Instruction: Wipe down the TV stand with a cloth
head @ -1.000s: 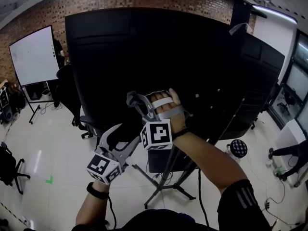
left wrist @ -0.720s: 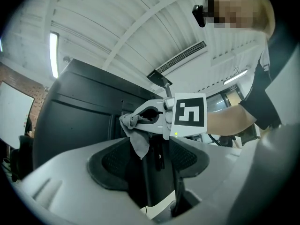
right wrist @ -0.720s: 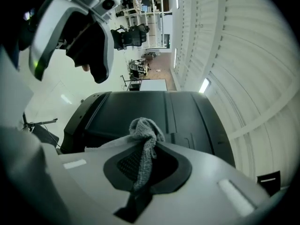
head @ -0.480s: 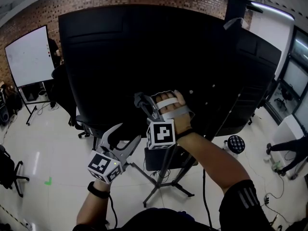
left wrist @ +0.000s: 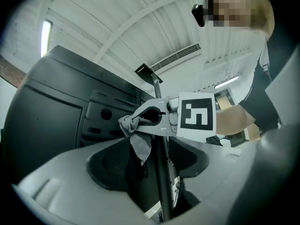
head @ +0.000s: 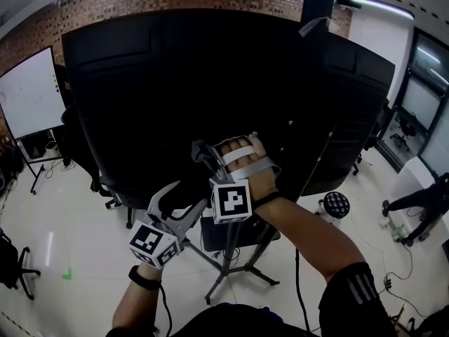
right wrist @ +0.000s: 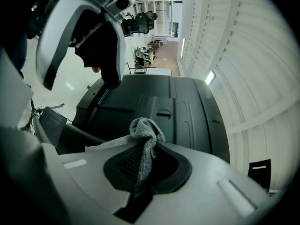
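The TV's black back panel (head: 189,83) fills the head view, on a stand with a pole (head: 238,241) and splayed legs (head: 228,279). My right gripper (head: 200,152) is raised against the panel's lower middle and is shut on a grey cloth (head: 203,156). In the right gripper view the cloth (right wrist: 144,137) hangs bunched between the jaws of the right gripper (right wrist: 145,161), with the panel (right wrist: 154,111) just beyond. My left gripper (head: 179,199) is lower and to the left, open and empty. The left gripper view shows the cloth (left wrist: 137,135) and the pole (left wrist: 163,172).
A whiteboard (head: 27,93) stands at far left. An office chair (head: 15,255) is at the left edge. A second black panel (head: 361,111) sits to the right. A dotted round stool (head: 335,206) and a person (head: 419,206) are on the white floor at right.
The view has swung slightly, so the panel sits further left in the picture. Both grippers hold nearly the same places, the right one still on the cloth.
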